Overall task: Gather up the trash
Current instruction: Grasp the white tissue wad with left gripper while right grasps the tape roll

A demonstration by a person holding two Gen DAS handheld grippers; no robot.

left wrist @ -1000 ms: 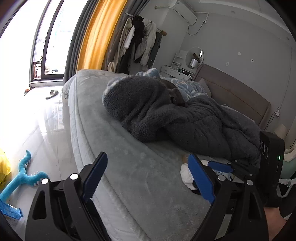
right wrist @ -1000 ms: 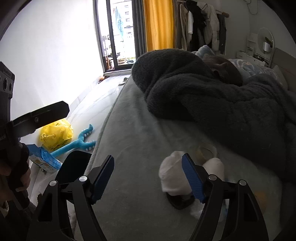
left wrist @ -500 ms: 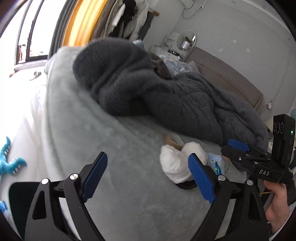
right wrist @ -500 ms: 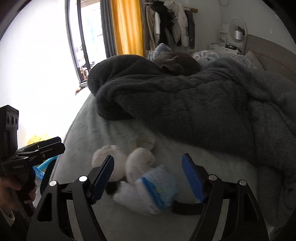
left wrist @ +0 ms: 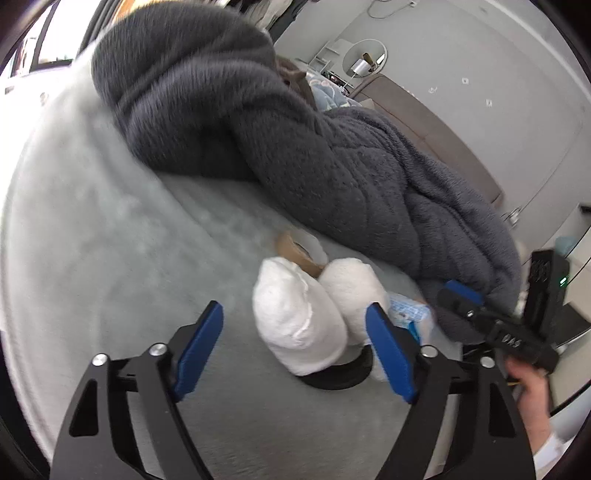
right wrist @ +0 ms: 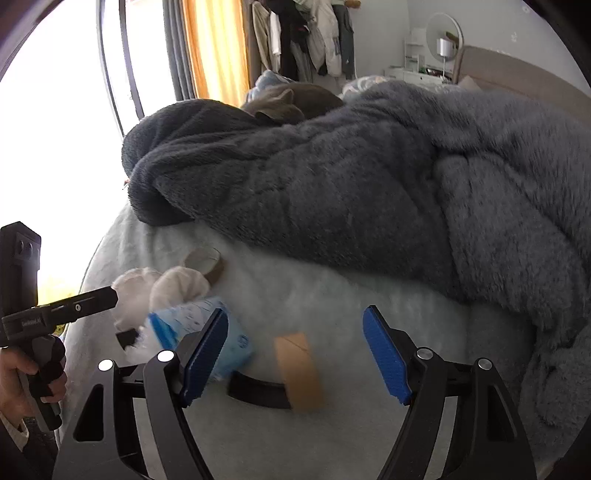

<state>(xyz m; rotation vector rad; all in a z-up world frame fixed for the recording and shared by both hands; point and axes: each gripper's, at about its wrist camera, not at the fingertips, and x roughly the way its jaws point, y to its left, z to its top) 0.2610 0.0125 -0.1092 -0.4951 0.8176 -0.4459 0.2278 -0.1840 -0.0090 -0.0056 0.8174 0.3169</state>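
Left wrist view. Left gripper point(left wrist: 293, 354): jaws spread wide, holding nothing, poised over two white crumpled paper wads point(left wrist: 299, 317) that sit on a black ring-shaped object point(left wrist: 343, 376). Behind the wads: a brown cardboard tape-roll core point(left wrist: 299, 251). Beside them, partly hidden: a blue-and-white plastic wrapper point(left wrist: 410, 314). Right gripper point(left wrist: 495, 325) enters from the right edge, held in a hand; its jaw state cannot be told from this angle. Surface: pale grey-green plush bedspread point(left wrist: 92, 240), soft and yielding. Dark grey fleece blanket point(left wrist: 295, 140) heaped close behind the trash.

Right wrist view. Right gripper point(right wrist: 295, 354): jaws spread wide, empty, bracketing a flat tan cardboard strip point(right wrist: 299, 369) that lies across the black ring. The blue-and-white wrapper point(right wrist: 199, 332) touches the inner face of one blue pad. Wads and tape core sit beyond, near the left gripper's tip point(right wrist: 74, 306).

Risks, judged: a closing pinch may gather bedspread pile with the flat strip, which offers little edge; the wads look light and could roll off the ring if nudged; both grippers work the same small cluster and could collide.

Room: bedroom; orange curtain point(right wrist: 218, 48), bright window, hanging clothes rack point(right wrist: 306, 33), round mirror point(right wrist: 443, 33), padded headboard.
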